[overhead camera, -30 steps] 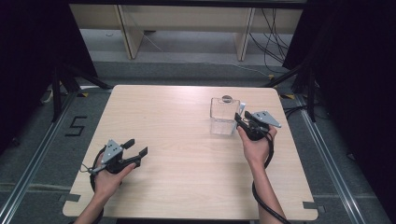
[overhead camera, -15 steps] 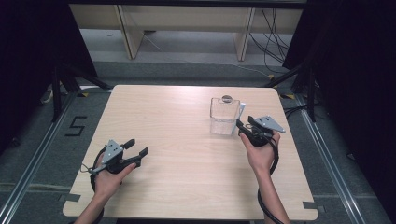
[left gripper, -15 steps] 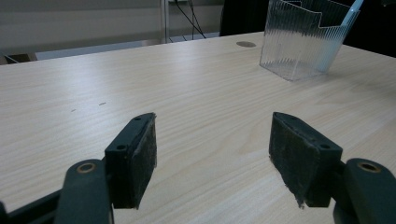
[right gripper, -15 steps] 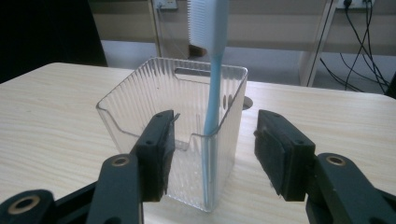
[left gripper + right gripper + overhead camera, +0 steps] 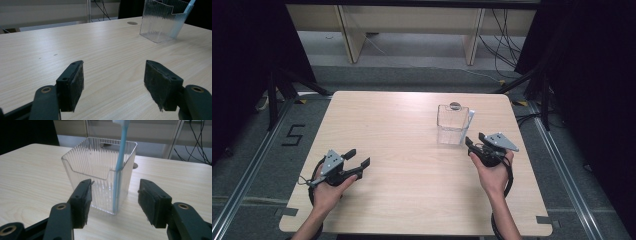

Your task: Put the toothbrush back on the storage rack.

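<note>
A clear ribbed plastic holder point(image 5: 451, 125) stands upright on the right half of the wooden table point(image 5: 402, 120). A light blue toothbrush point(image 5: 121, 157) leans in its right corner, head up. My right gripper point(image 5: 475, 140) sits just in front and to the right of the holder point(image 5: 100, 167). Its jaws have just been opening and are now wide apart, with nothing pressed between the pads. My left gripper point(image 5: 358, 157) rests open near the table's front left, empty. In the left gripper view the holder point(image 5: 160, 22) and toothbrush point(image 5: 188, 8) stand far off, beyond the left gripper point(image 5: 113, 82).
A dark round grommet point(image 5: 455, 105) sits in the tabletop just behind the holder. The table's right edge lies close to my right hand. Shelving legs and cables point(image 5: 507, 45) stand on the floor beyond the far edge.
My right gripper has drawn back from the holder toward the near right, and its jaws have spread wider. The toothbrush stays in the holder. My left gripper has not moved.
</note>
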Demonstrator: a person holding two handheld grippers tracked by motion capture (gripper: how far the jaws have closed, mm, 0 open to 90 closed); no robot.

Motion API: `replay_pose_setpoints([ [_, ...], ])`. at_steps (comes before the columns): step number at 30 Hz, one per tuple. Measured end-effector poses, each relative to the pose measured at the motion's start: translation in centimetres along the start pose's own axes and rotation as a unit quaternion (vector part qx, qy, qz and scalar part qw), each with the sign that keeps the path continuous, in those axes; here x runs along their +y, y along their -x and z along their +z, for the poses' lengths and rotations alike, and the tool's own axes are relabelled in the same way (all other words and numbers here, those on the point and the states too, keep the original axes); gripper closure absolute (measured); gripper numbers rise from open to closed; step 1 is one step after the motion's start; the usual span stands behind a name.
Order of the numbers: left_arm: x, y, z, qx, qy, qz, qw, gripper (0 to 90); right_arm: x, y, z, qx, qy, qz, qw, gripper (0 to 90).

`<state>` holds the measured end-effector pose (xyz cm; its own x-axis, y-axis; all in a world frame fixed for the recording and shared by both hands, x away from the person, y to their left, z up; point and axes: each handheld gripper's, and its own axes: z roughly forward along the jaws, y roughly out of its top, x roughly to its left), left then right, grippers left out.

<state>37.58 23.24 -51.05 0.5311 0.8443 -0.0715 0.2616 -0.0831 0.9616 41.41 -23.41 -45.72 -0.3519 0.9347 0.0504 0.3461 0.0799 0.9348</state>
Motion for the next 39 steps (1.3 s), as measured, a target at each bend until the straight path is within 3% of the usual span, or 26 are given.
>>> replay_pose_setpoints([
  [3,0.0,0.0,0.0,0.0,0.0,0.001,1.0,31.5,-0.4,0.0,-0.2,-0.001,0.003,-0.013,0.9999,44.9],
  [4,0.0,0.0,0.0,0.0,0.0,0.001,1.0,31.6,-0.5,-0.3,-0.5,-0.002,-0.006,0.001,1.0,44.8],
  [9,0.0,-0.1,0.0,0.0,-0.001,0.0,1.0,31.6,-1.3,-0.2,-0.8,0.005,-0.004,-0.013,0.9999,44.1],
  [10,0.0,-0.1,0.0,0.0,-0.001,0.0,1.0,31.6,-1.4,-0.2,-1.0,-0.002,-0.011,-0.013,0.9999,44.0],
  [13,-0.1,0.0,0.0,0.0,-0.001,0.0,1.0,31.5,-1.9,-0.4,-1.4,-0.001,-0.014,0.002,0.9999,43.6],
  [14,-0.1,0.0,0.0,0.0,-0.002,0.001,1.0,31.6,-2.0,-0.3,-1.5,-0.002,-0.015,-0.011,0.9998,43.4],
  [16,-0.1,0.0,0.0,0.0,-0.002,0.001,1.0,31.5,-2.5,-0.5,-1.7,0.001,-0.024,-0.004,0.9997,43.1],
  [20,-0.1,-0.1,0.0,-0.001,0.001,0.001,1.0,31.6,-3.4,-0.2,-2.0,0.002,-0.028,-0.022,0.9994,43.0],
  [21,-0.2,-0.1,0.1,-0.002,0.004,0.001,1.0,31.5,-3.6,-0.3,-2.1,-0.003,-0.028,-0.01,0.9995,43.0],
  [22,-0.2,-0.1,0.1,-0.002,0.004,0.001,1.0,31.5,-3.9,-0.3,-2.2,0.009,-0.031,-0.004,0.9995,43.0],
  [24,-0.2,-0.1,0.1,-0.002,0.004,0.0,1.0,31.5,-4.3,-0.2,-2.4,0.002,-0.03,-0.008,0.9995,43.0],
  [26,-0.2,-0.1,0.1,-0.001,0.002,0.0,1.0,31.5,-4.8,-0.3,-2.7,0.0,-0.035,0.008,0.9994,43.0],
  [27,-0.2,-0.1,0.0,0.001,-0.002,0.002,1.0,31.5,-4.9,-0.1,-2.8,-0.001,-0.031,-0.01,0.9995,43.0],
  [31,-0.2,0.0,0.1,0.001,-0.003,0.001,1.0,31.5,-5.7,-0.2,-3.2,0.004,-0.038,0.007,0.9993,43.0],
  [32,-0.2,0.0,0.1,0.001,-0.003,0.001,1.0,31.5,-6.0,0.1,-3.0,0.004,-0.029,-0.008,0.9995,43.0],
  [34,-0.2,0.0,0.1,0.001,-0.003,0.002,1.0,31.5,-6.3,-0.2,-3.5,0.0,-0.046,0.013,0.9989,43.1],
  [35,-0.2,0.0,0.1,0.001,-0.003,0.001,1.0,31.6,-6.5,0.0,-3.4,0.003,-0.034,0.002,0.9994,43.1],
  [39,-0.3,-0.1,0.0,0.002,-0.003,0.001,1.0,31.6,-6.8,-0.1,-3.5,0.005,-0.034,0.008,0.9994,43.1],
])
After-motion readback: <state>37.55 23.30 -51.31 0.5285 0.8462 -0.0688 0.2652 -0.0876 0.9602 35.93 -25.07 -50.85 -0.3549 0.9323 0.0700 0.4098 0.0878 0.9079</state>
